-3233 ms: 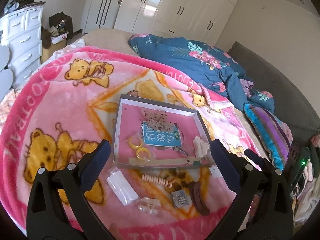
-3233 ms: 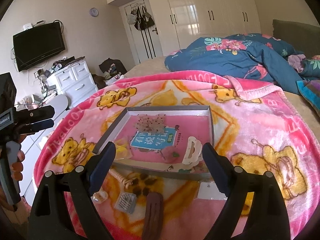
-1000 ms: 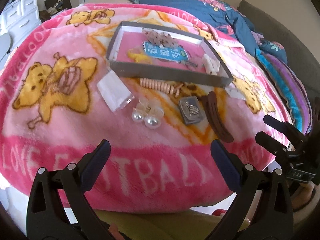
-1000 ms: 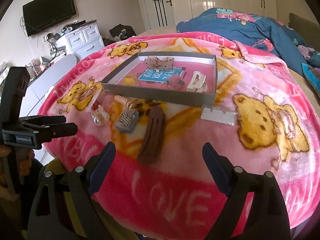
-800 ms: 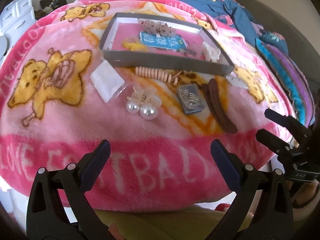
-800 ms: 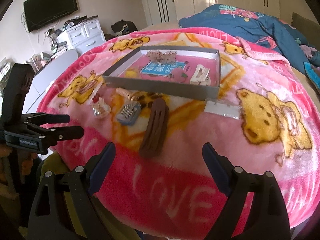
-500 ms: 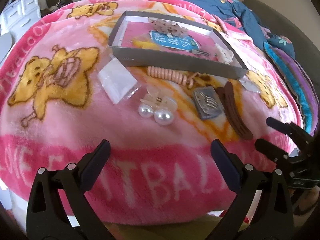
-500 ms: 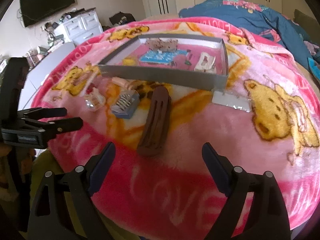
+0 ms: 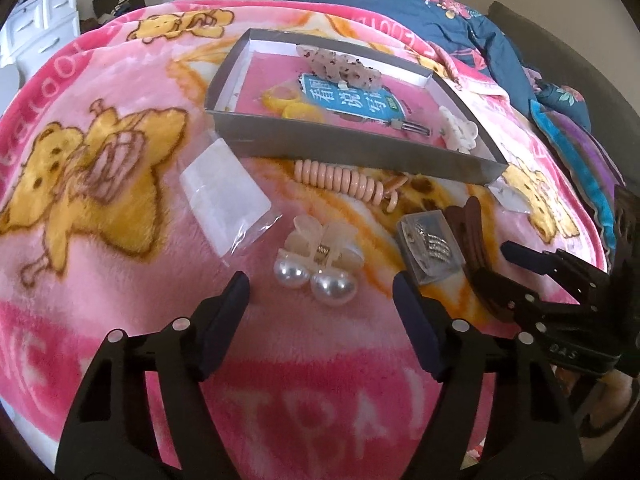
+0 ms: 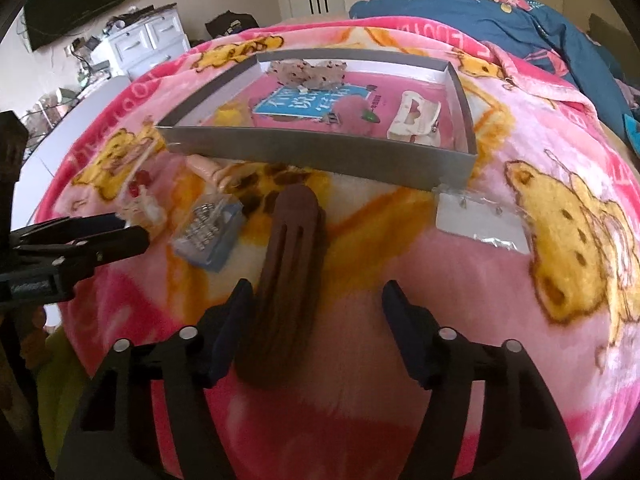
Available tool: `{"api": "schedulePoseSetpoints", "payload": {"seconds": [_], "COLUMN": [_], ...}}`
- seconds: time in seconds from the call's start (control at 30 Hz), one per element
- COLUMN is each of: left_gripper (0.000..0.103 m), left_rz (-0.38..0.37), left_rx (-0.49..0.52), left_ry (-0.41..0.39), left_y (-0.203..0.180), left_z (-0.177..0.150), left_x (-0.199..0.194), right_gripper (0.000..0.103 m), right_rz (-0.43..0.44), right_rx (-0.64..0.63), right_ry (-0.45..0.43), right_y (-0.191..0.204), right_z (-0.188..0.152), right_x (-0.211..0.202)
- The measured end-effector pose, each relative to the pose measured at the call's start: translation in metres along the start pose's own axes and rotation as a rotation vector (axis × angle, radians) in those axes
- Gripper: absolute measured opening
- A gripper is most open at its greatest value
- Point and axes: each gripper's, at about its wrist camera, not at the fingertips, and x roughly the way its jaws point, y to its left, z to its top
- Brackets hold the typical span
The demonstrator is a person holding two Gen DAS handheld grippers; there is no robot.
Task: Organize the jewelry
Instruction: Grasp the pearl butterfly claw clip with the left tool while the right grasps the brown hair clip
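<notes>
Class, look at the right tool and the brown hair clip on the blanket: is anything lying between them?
Nothing visible. The brown clip lies bare on the blanket, its near end already between the closing fingers of the right tool, which do not yet press it.

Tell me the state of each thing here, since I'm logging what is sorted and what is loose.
Tray: open, holding a few clips.
Pearl clip: loose on the blanket, outside the tray.
Brown clip: loose, lying flat, its near end between the right tool's fingers.
Left tool: closing, nothing gripped.
Right tool: closing, not yet gripping.
</notes>
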Motion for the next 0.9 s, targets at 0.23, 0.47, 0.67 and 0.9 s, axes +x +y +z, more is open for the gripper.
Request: {"api": "schedulePoseSetpoints", "payload": {"seconds": [0.23, 0.47, 0.67, 0.9], "left_gripper": [0.066, 0.046, 0.04, 0.04], "left_rz": [0.008, 0.03, 0.046, -0.022], "left_rx": [-0.002, 0.008, 0.035, 0.032], "left_ry": [-0.003, -0.011, -0.022, -0.039], "left_y": [0.001, -0.003, -0.01, -0.014], "left_z": [0.005, 0.009, 0.007, -0.004], "left_x": [0.007, 0.014, 0.011, -0.009], "right_gripper": [0.06, 0.03, 0.029, 0.029], "right_rz": [-0.025, -0.048, -0.027, -0.043], "right_rx": [-0.014, -0.038, 0.009, 0.052], "right_ry": [-0.005, -0.025, -0.04, -0.067], "right_y": [0.005, 0.003, -0.013, -0.031], "right_z": [0.013, 0.011, 0.006, -0.009], "right_x": [0.015, 0.017, 0.001, -0.027]}}
